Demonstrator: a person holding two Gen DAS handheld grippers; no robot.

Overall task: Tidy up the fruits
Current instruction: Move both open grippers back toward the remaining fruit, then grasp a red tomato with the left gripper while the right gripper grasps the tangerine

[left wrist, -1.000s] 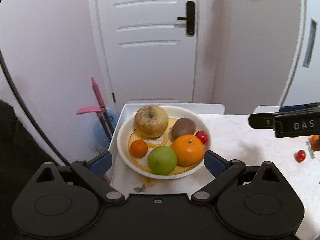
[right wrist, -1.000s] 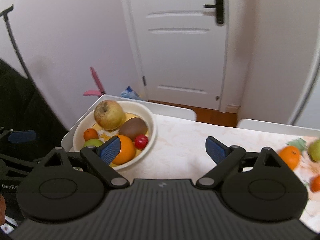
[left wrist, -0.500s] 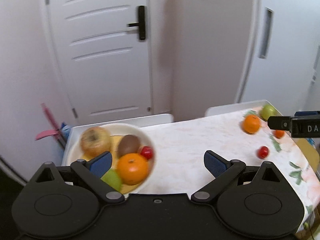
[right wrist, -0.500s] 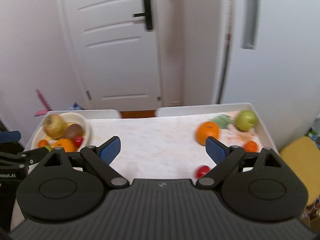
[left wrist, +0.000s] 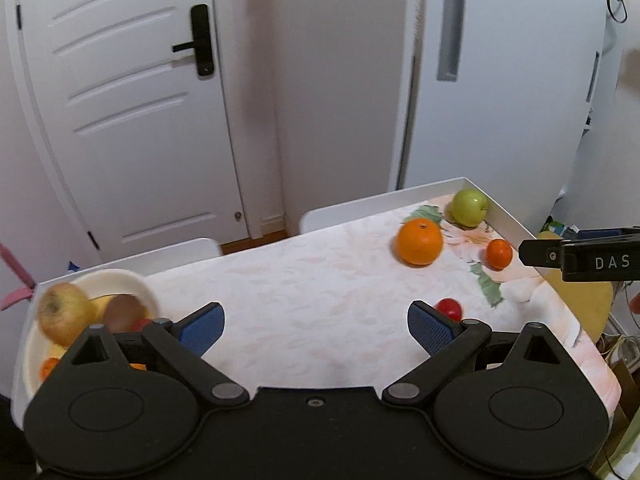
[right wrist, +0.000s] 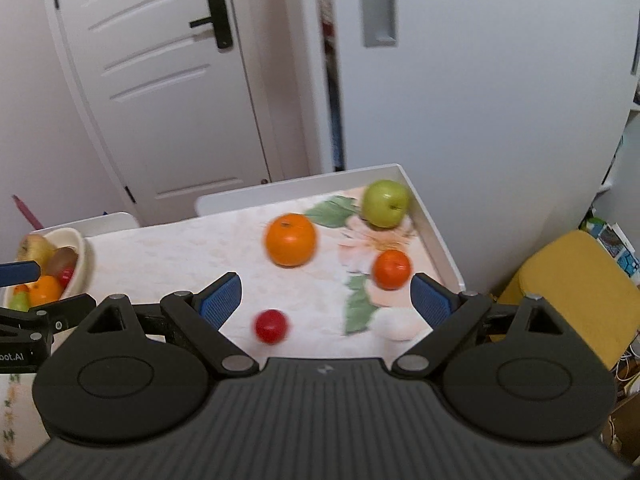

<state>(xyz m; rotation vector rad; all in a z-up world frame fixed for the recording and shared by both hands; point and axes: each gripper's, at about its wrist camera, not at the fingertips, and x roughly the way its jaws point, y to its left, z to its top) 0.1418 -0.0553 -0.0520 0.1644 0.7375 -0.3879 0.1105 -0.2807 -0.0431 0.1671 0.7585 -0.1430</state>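
the right gripper [right wrist: 326,298] hangs wide open and empty over the tabletop's [right wrist: 192,252] right half, the red fruit [right wrist: 271,326] just ahead between its fingers. the left gripper [left wrist: 316,326], also wide open and empty, sits nearer the bowl [left wrist: 132,284] at the left edge. so the loose fruit by the far right corner, orange [right wrist: 290,239] to green apple [right wrist: 385,203], looks to be the right's to take.

White panelled door [left wrist: 132,120] with black handle [left wrist: 200,46] behind table. Grey-white cabinet [right wrist: 480,80] to its right, recessed grip [right wrist: 379,4]. Yellow chair [right wrist: 576,292] beside table's right edge. Pink object [left wrist: 16,292] far left, unclear.
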